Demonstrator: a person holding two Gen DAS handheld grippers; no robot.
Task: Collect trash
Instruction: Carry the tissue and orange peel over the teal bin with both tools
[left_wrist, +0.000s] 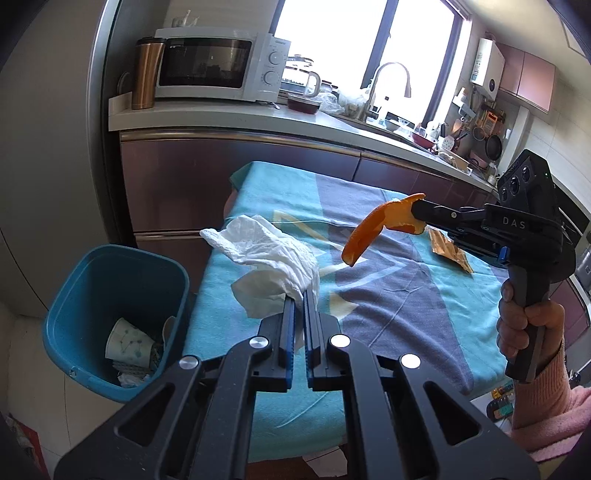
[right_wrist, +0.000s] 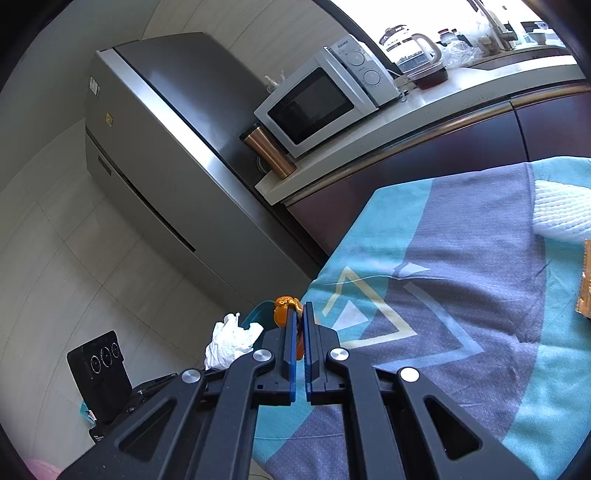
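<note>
My left gripper is shut on a crumpled white tissue and holds it above the left part of the table. My right gripper is shut on a curved orange peel that hangs over the blue-and-grey tablecloth. In the right wrist view the right gripper pinches the orange peel, and the tissue shows to its left. A blue trash bin stands on the floor left of the table, with a paper cup and scraps inside.
A brown wrapper lies on the cloth at the right. A white cloth-like item lies on the table's far side. Behind stand a counter with a microwave, a copper tumbler and a kettle. A fridge stands left.
</note>
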